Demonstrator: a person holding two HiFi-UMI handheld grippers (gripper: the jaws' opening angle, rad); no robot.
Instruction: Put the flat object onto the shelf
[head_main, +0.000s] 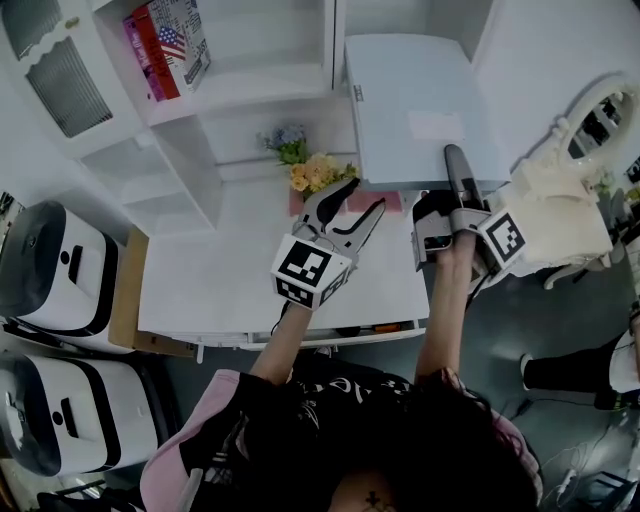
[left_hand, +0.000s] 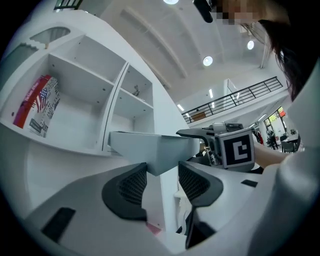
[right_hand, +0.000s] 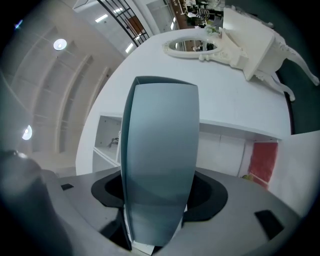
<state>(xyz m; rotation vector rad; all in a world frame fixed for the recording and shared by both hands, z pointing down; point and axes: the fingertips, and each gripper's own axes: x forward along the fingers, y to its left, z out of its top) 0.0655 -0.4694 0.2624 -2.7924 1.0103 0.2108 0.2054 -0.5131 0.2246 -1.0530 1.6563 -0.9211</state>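
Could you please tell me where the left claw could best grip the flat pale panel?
Likely its near edge, left of the right claw, approached from the person's side: the flat pale panel is thin and faces up, so the open left claw, rolled on its side, could straddle it.

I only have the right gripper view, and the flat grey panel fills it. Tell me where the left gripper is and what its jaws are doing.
Observer: In the head view the left gripper hangs over the table at the flat panel's near left corner, jaws apart, gripping nothing.
Operator: Report what already sits on the shelf.
Observer: A red book with a flag print leans in an upper compartment of the white shelf, left of the panel in the head view.
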